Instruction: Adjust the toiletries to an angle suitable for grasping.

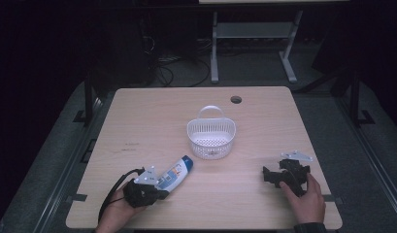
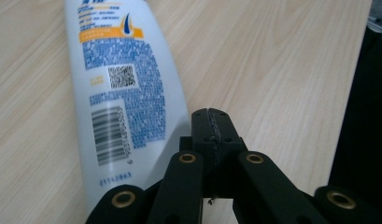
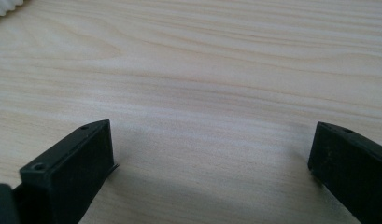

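High view, bottle: white shampoo bottle [image 1: 175,174] lies flat on the worktop [image 1: 138,121], blue cap pointing toward the basket [image 1: 211,137], base end toward the person's left hand.
High view, left gripper: left gripper [image 1: 155,193] sits at the bottle's base end, low on the worktop; likely there to take the bottle up, since the basket stands open just beyond the cap.
High view, basket: white slotted basket, upright, handle on the far side, near the middle of the worktop; apart from the bottle, nothing seen inside.
High view, right gripper: right gripper [image 1: 268,175] rests on the worktop at the right, well apart from bottle and basket; reads as parked, leaving the job to the left hand.
Left gripper view, fingers: the two black fingers [image 2: 212,128] are pressed together, nothing between them.
Left gripper view, bottle: bottle [image 2: 123,93] lies just beside the closed fingers, on their left in this view, label with barcode and square code facing up; its edge looks to be touching or all but touching the finger tips, cannot tell which. It is beside the fingers, not between them.
Left gripper view, judgement: the fingers would need to spread and shift over the bottle before any grip.
Right gripper view, fingers: the fingers [image 3: 74,163] stand wide, bare worktop [image 3: 202,70] between them, holding nothing.
Right gripper view, basket: a sliver of the white basket [image 3: 4,7] at the top left corner, far from the fingers.
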Demonstrator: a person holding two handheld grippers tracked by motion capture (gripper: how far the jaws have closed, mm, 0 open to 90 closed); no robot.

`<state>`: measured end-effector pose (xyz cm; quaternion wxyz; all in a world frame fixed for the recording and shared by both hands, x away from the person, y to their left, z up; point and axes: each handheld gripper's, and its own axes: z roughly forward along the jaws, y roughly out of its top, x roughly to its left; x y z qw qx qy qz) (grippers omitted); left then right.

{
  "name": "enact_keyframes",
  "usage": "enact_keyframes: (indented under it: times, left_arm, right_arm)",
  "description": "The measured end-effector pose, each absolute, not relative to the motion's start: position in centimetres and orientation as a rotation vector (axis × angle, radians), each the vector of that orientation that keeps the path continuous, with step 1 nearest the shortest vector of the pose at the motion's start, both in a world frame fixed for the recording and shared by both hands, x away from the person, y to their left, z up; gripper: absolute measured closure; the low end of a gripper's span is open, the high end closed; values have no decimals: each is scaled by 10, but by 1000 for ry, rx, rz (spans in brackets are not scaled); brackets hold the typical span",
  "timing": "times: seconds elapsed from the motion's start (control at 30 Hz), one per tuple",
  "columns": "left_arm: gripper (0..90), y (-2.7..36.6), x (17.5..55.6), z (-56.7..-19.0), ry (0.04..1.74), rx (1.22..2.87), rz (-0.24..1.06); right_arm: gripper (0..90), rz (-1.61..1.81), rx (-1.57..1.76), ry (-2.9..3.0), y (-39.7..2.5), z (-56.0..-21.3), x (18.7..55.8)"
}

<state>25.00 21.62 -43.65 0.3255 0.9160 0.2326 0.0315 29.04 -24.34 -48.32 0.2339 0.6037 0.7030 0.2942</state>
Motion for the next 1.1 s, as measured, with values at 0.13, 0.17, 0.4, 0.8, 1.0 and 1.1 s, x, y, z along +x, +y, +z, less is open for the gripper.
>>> enact_keyframes:
  times: [0.13,0.17,0.4,0.8,1.0,1.1]
  left_arm:
    - [899,223,252,-438,643,2395,99]
    - [900,224,252,-437,640,2401,103]
    - [899,232,256,-437,673,2392,113]
    - [899,243,261,-437,695,2374,127]
    - [898,245,261,-433,691,2341,120]
    - [871,245,261,-432,688,2324,109]
  right_arm:
    - [0,807,1658,1929,-243,-483,290]
    - [0,807,1658,1929,-243,-483,290]
    - [0,807,1658,1929,-243,-483,290]
    - [0,806,1655,1931,-243,-483,290]
    - [0,806,1655,1931,-243,-483,290]
    - [0,806,1654,1931,-243,-483,290]
